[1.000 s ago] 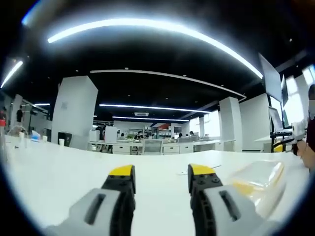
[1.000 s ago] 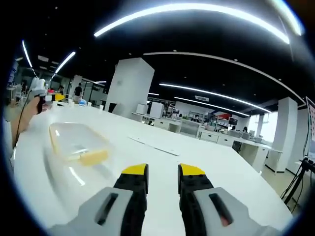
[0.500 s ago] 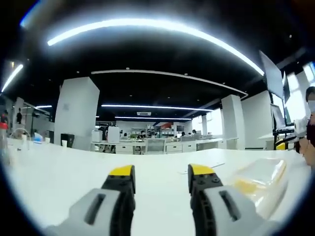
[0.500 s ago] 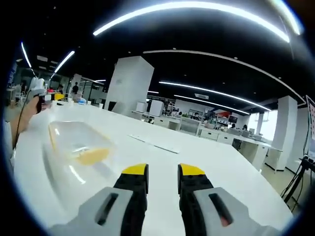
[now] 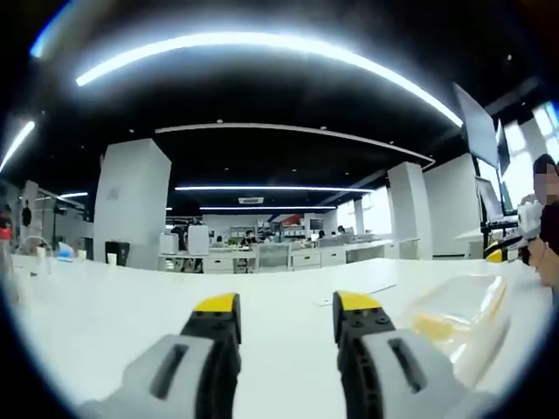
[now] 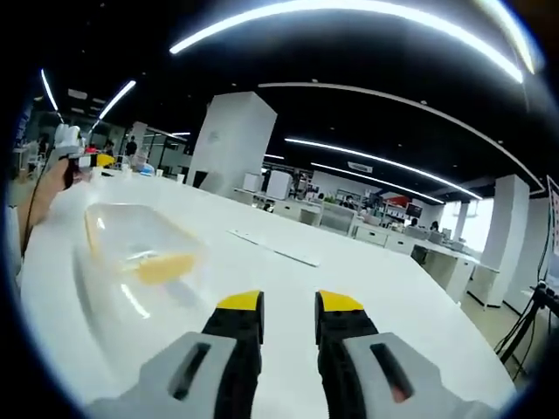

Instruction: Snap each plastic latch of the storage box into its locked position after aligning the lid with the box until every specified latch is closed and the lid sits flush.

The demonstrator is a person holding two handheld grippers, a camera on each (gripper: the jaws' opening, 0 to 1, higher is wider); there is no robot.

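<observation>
A clear plastic storage box (image 5: 458, 305) with a yellow latch lies on the white table (image 5: 105, 305), to the right of my left gripper (image 5: 284, 307). That gripper stands open above the table, nothing between its yellow-tipped jaws. In the right gripper view the same clear box (image 6: 140, 249) sits left of my right gripper (image 6: 289, 305), its yellow latch (image 6: 164, 268) facing the near side. The right gripper's jaws stand apart with a narrower gap and hold nothing. Both grippers are apart from the box.
A flat white strip (image 6: 275, 249) lies on the table beyond the box. A person's hand holding the other gripper (image 6: 61, 161) shows at the left edge of the right gripper view. A person (image 5: 546, 227) stands at the right. Desks and pillars fill the room behind.
Both views have tipped slightly, so the table and box sit a little higher in the picture. The box itself has not moved, and the jaws keep the same gaps.
</observation>
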